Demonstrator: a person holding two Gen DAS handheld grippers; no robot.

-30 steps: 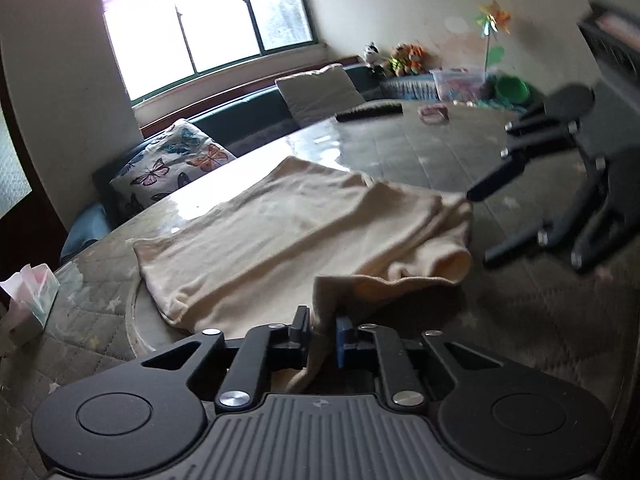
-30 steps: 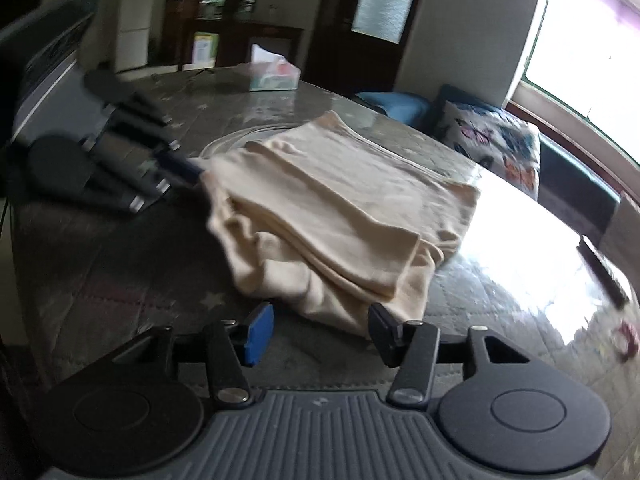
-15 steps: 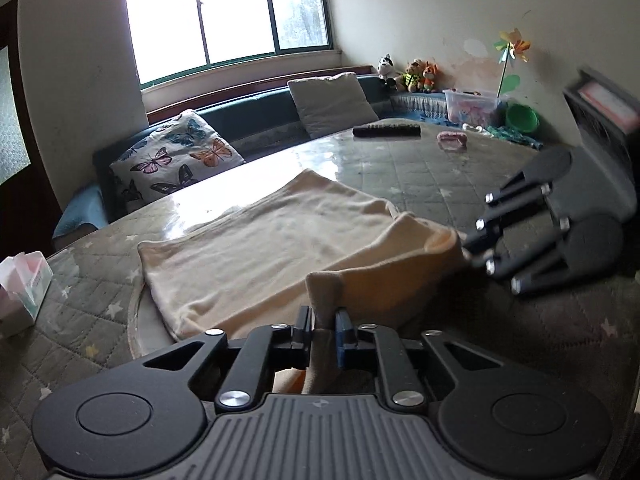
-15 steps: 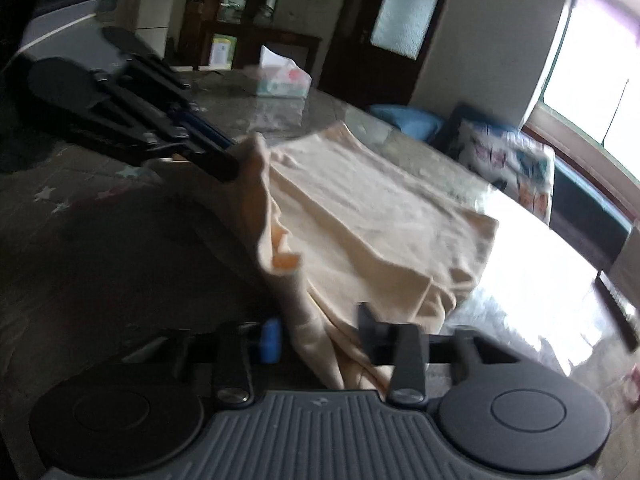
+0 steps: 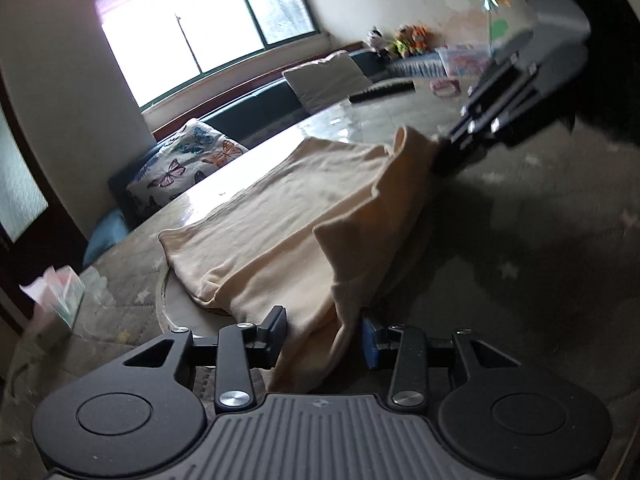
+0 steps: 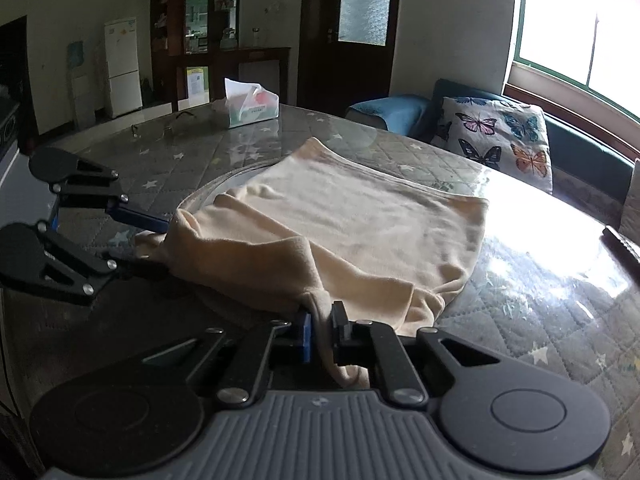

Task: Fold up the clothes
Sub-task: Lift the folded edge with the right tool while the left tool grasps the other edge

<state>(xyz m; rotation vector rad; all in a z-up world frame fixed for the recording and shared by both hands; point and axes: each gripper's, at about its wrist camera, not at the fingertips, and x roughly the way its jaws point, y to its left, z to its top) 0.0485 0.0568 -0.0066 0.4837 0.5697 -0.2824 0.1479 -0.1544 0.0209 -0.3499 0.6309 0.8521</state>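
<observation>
Cloth (image 6: 360,216), a cream garment, lies half folded on the table (image 6: 540,280), its near edge raised between the two grippers. The right gripper (image 6: 320,330) has its pads pressed together on one corner of that edge. The left gripper (image 5: 324,334) is opening: the other corner hangs between its spread jaws, and the pads seem clear of the fabric, though the fisheye makes that hard to be sure of. In the right view the left gripper's fingers (image 6: 140,216) flank the cloth's bunched end.

The step in hand looks like a re-grip on the left side before the edge is carried over. To do it well, the right pinch should keep its corner lifted and steady while the left closes again on a single, flat layer near the corner, not on the bunch. Both corners should then travel level and together, so the fold line lands straight.

A tissue box (image 6: 252,106) stands well apart, beyond the cloth.
</observation>
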